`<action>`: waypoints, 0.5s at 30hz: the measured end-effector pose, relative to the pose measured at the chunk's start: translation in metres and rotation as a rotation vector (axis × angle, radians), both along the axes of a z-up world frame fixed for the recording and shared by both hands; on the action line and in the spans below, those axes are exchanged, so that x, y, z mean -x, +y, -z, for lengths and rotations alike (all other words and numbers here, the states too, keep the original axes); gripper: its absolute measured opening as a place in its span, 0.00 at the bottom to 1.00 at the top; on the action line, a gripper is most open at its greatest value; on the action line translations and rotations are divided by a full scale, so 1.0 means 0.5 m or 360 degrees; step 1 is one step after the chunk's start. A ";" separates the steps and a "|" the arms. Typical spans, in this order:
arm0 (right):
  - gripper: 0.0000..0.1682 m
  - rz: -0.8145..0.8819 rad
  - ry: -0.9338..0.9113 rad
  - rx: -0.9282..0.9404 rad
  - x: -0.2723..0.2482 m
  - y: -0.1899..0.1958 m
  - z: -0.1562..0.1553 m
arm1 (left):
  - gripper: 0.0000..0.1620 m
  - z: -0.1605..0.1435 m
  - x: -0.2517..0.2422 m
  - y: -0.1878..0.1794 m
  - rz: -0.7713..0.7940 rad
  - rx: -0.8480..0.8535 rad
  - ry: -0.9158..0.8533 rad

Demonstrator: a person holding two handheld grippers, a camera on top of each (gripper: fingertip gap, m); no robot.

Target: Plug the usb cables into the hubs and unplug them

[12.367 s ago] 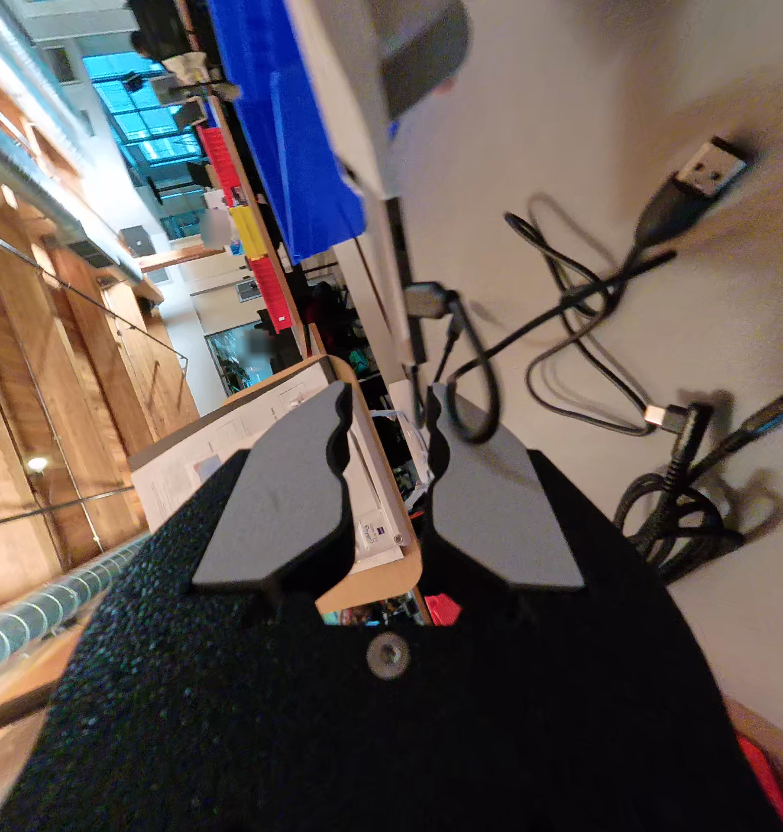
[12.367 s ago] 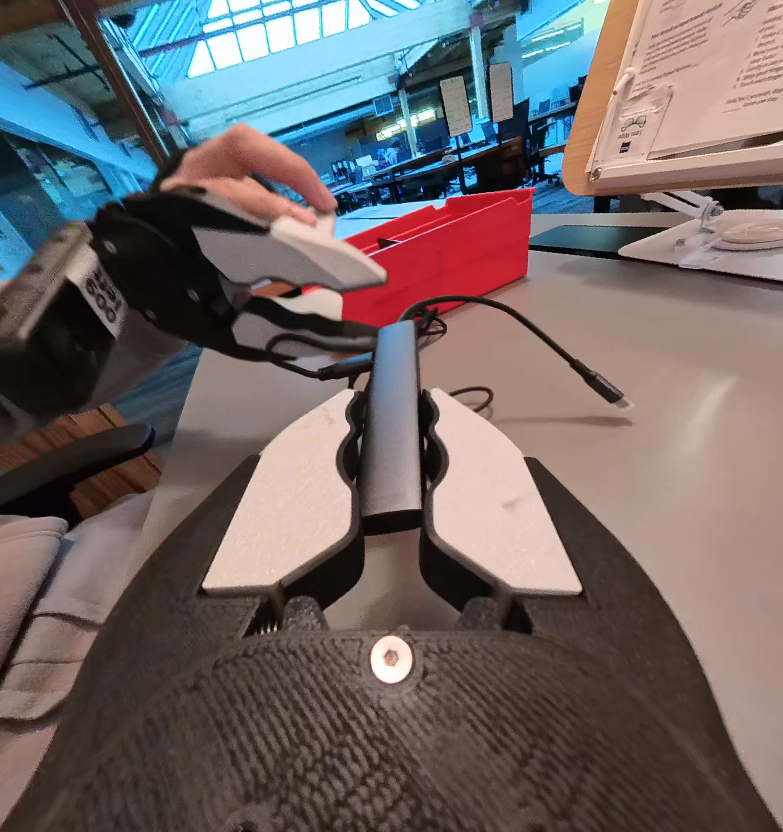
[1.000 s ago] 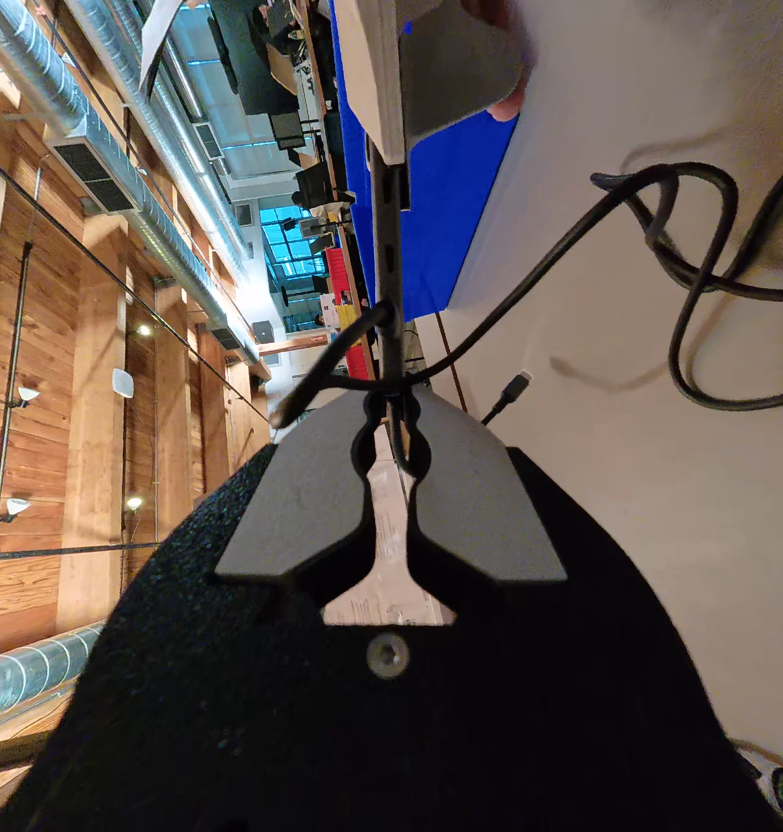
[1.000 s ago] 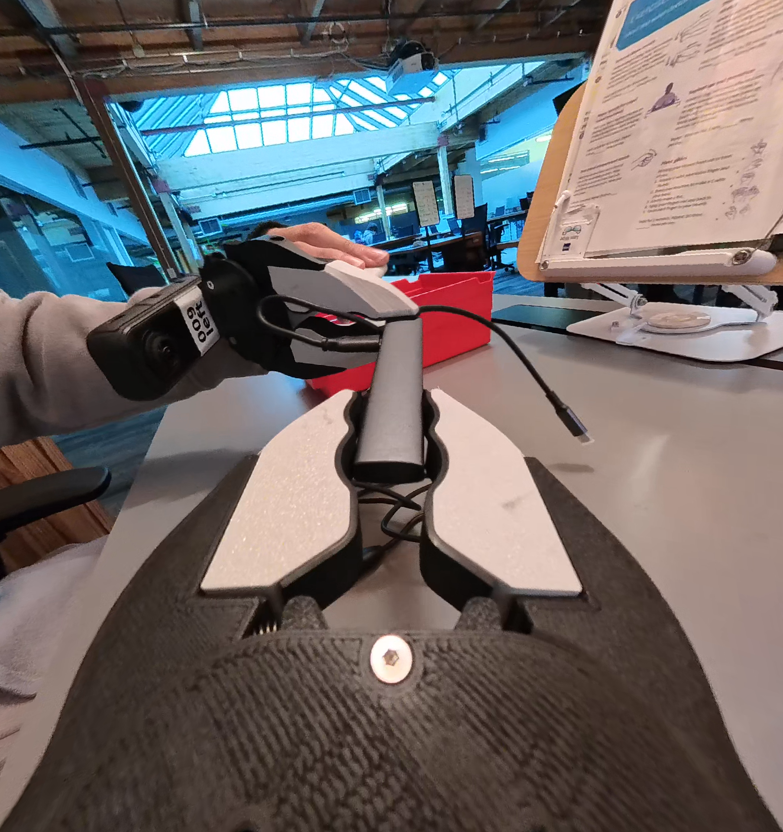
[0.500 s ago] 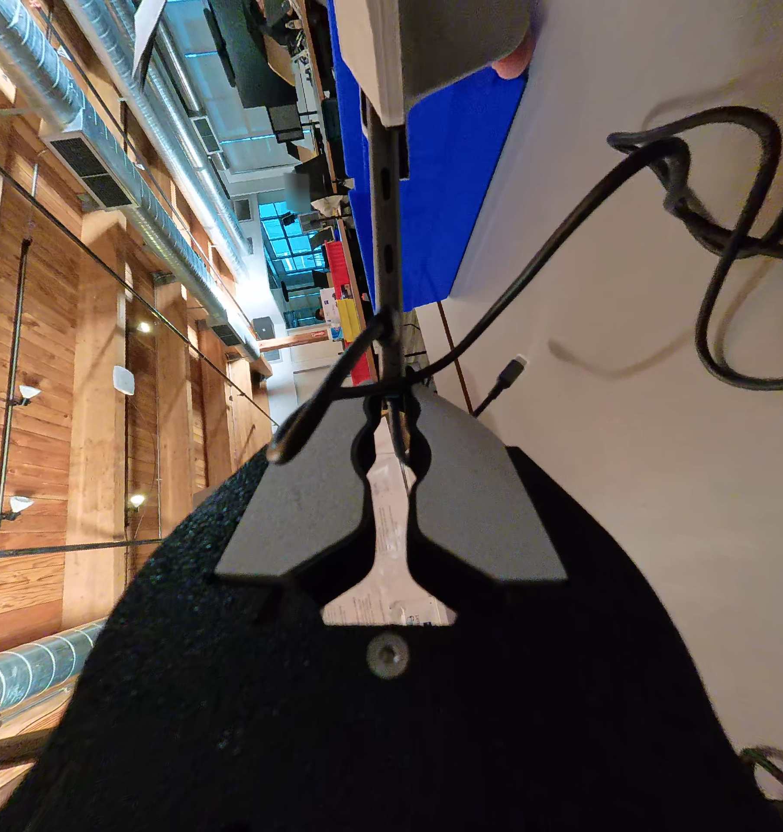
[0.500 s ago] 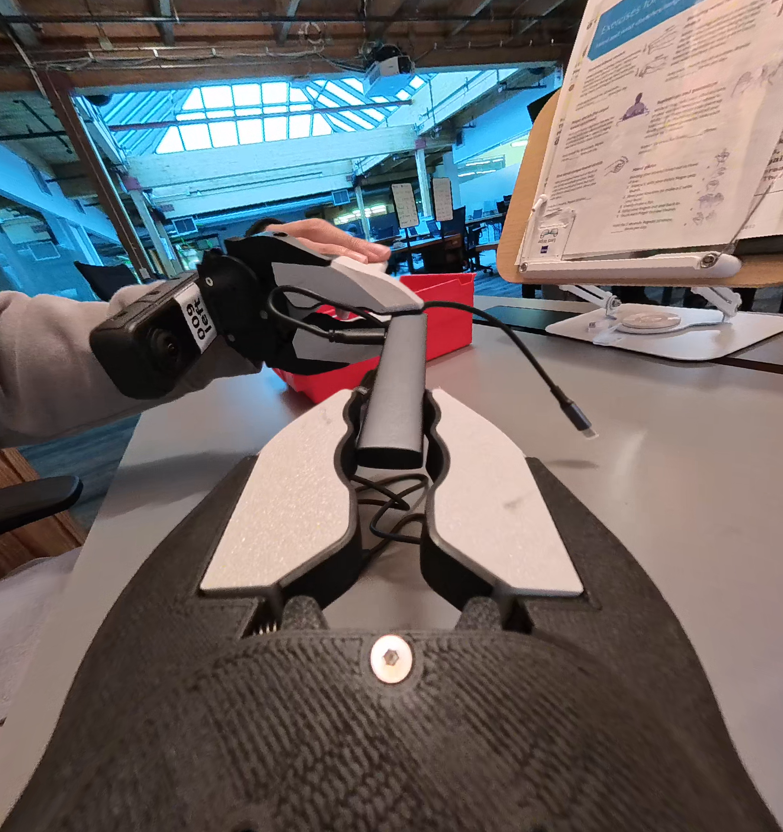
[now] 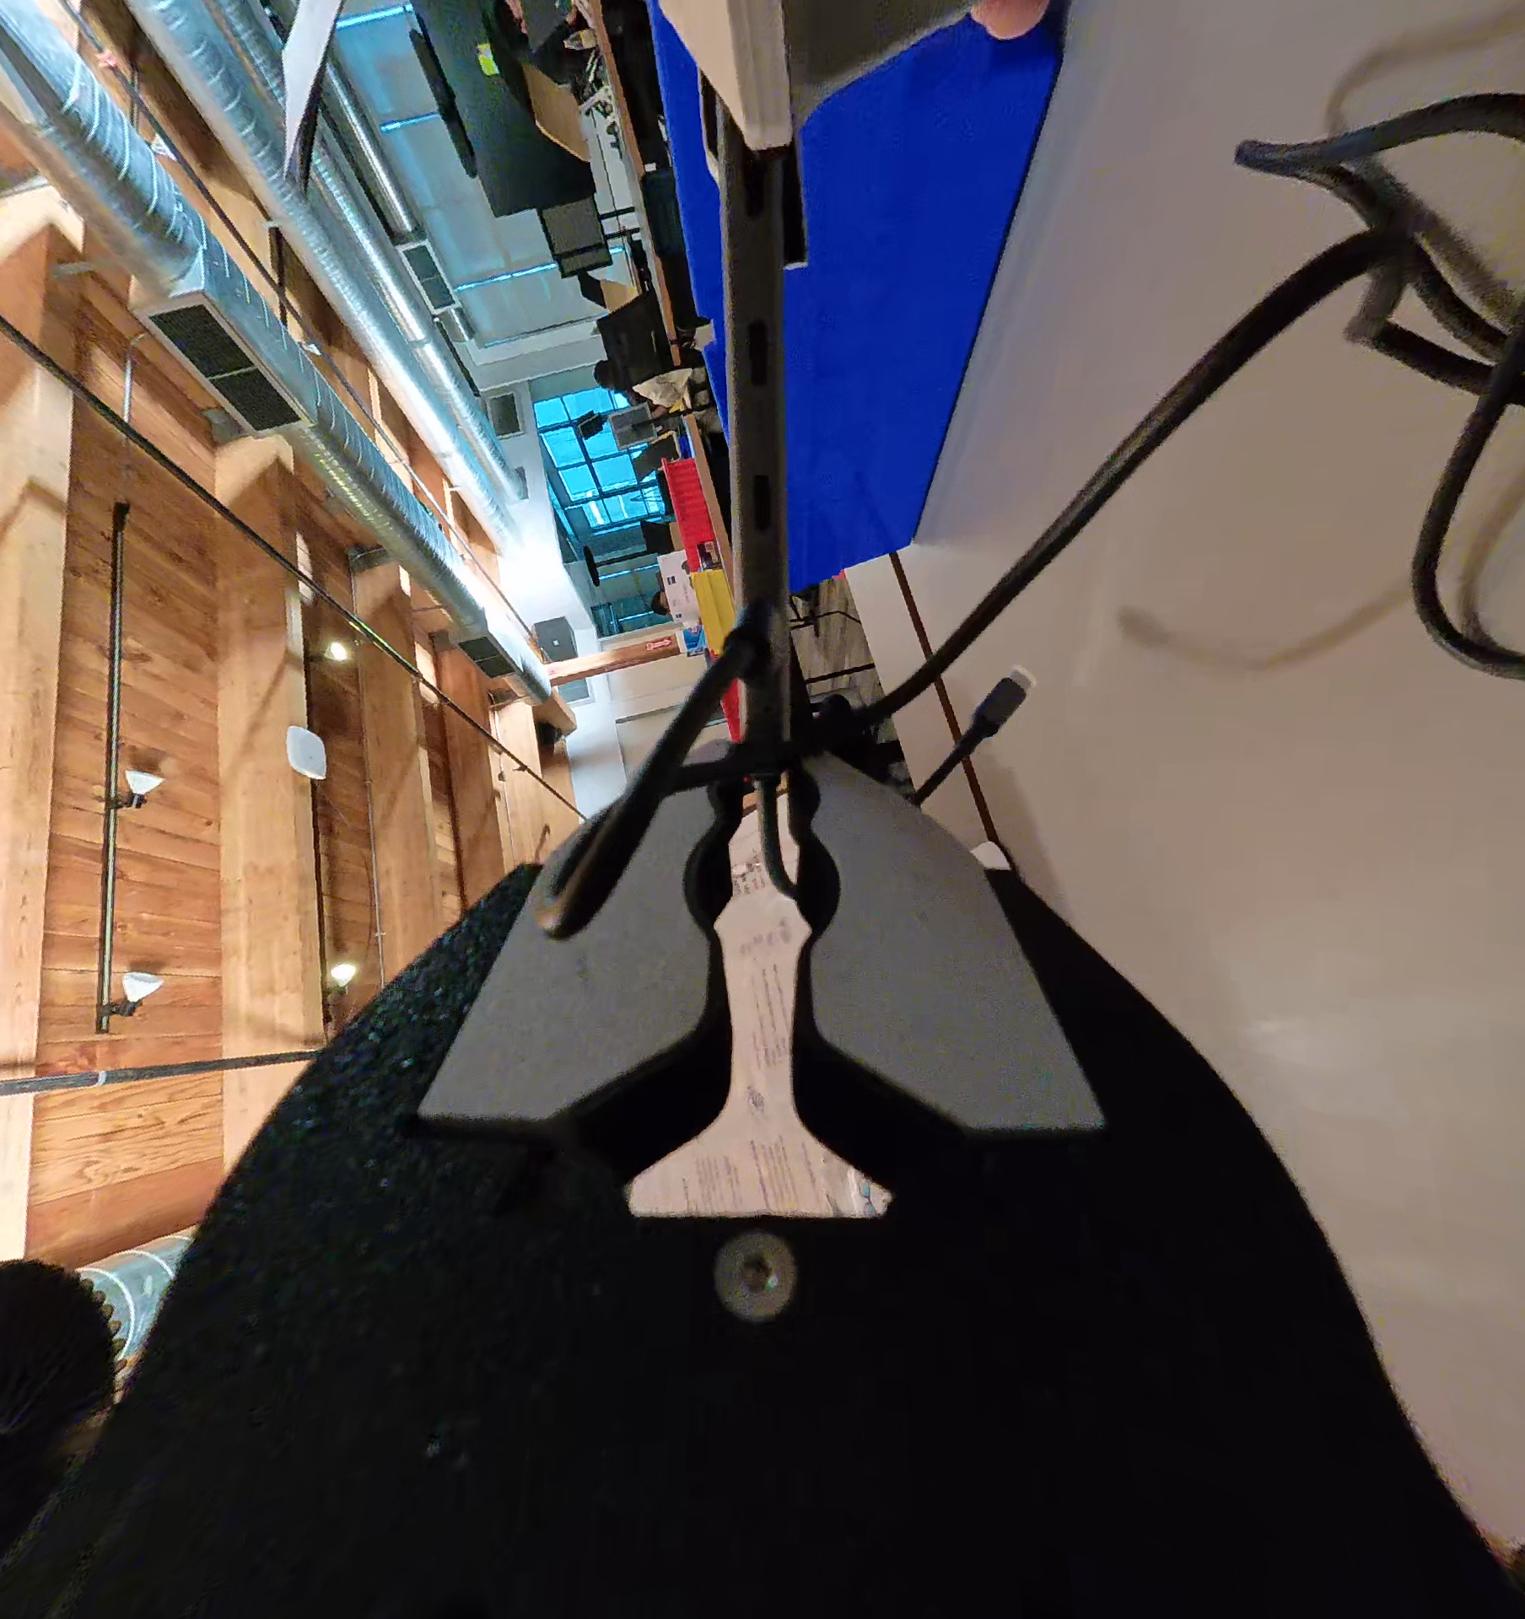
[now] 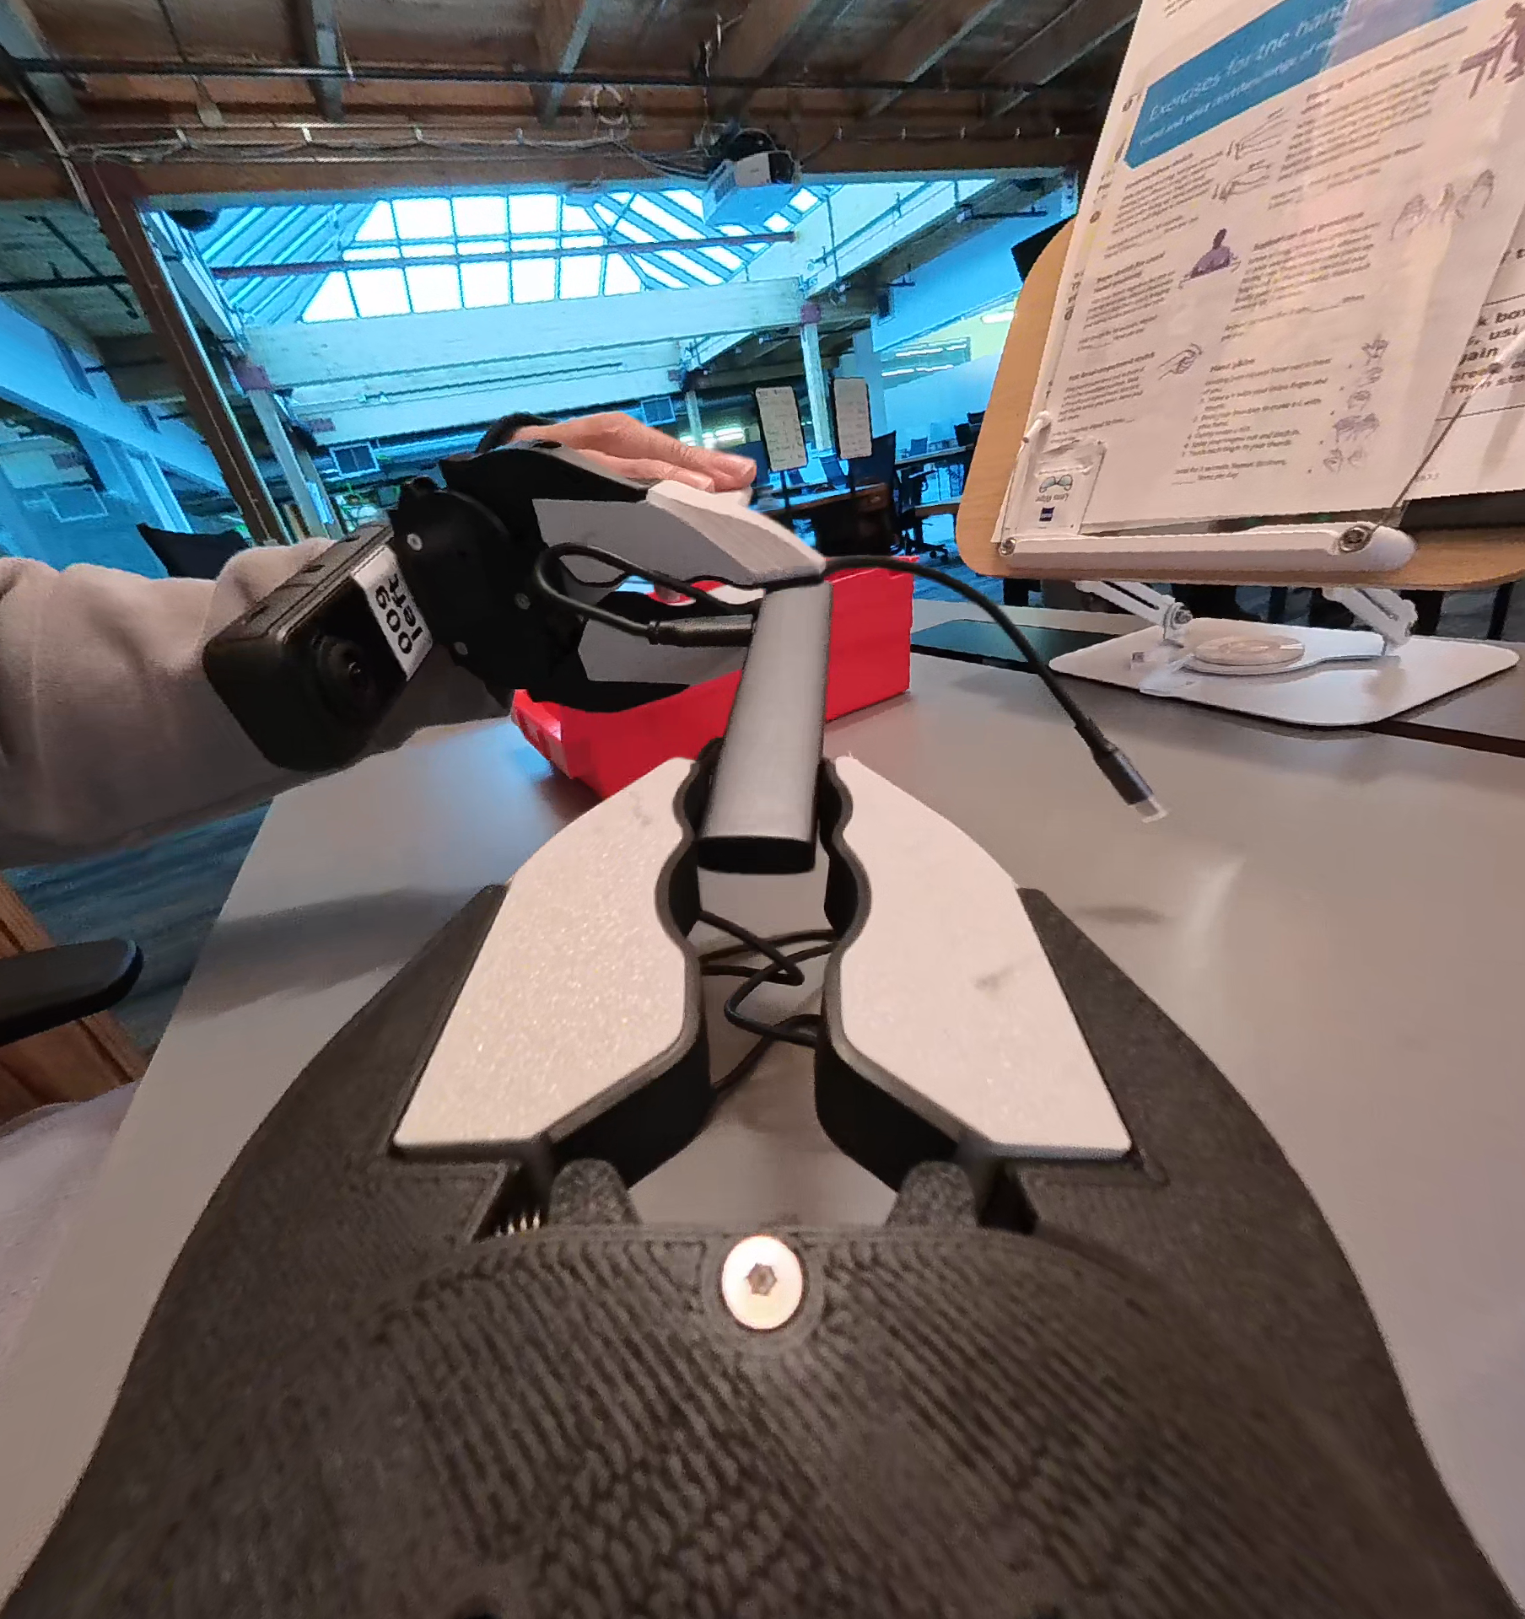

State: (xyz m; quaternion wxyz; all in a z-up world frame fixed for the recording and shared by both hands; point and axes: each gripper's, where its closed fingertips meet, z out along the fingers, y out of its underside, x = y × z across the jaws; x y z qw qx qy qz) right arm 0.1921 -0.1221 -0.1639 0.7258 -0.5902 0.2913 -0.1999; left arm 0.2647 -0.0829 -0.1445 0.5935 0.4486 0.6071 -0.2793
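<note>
Here the right hand-held gripper is closed on the near end of the dark hub, a slim bar whose long axis runs away from the camera toward 12 o'clock, lifted clear of the grey table. The left hand-held gripper comes in from 9 o'clock, at a right angle to that axis, and is the one nearer the hub's far end. Its jaws are nearly closed on a black cable plug, which lies crosswise with its tip touching the hub's left side; whether it is fully seated I cannot tell. In the left wrist view the hub stands as a thin vertical edge straight ahead at 12 o'clock of the left hand-held gripper, so the coming move looks like a straight push or pull along that gripper's own line. The hub's own lead arcs off toward 3 o'clock, its free connector hanging above the table. A red bin sits behind.

Against the view from some twelve seconds back, the left gripper then hovered apart at 10 o'clock with no plug at the hub; now the two meet, and the hub sits higher, more steeply tilted.
</note>
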 end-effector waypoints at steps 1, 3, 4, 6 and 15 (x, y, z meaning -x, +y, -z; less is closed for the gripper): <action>0.14 0.0001 -0.0005 -0.0008 0.001 -0.001 -0.001 | 0.32 -0.002 -0.003 0.000 -0.0008 0.0009 0.0014; 0.14 0.0007 -0.0014 -0.0028 0.001 -0.005 -0.004 | 0.33 -0.004 -0.009 0.002 -0.0012 0.0028 0.0034; 0.14 0.0011 -0.0010 -0.0028 0.000 -0.005 -0.003 | 0.05 -0.002 -0.009 0.002 -0.0017 0.0021 0.0042; 0.14 0.0040 -0.0024 -0.0023 -0.002 -0.008 -0.004 | 0.05 0.004 -0.010 0.001 -0.0036 -0.0002 0.0032; 0.14 0.0087 -0.0018 0.0000 -0.005 -0.011 -0.001 | 0.14 0.007 -0.023 -0.001 -0.0114 0.0063 0.0023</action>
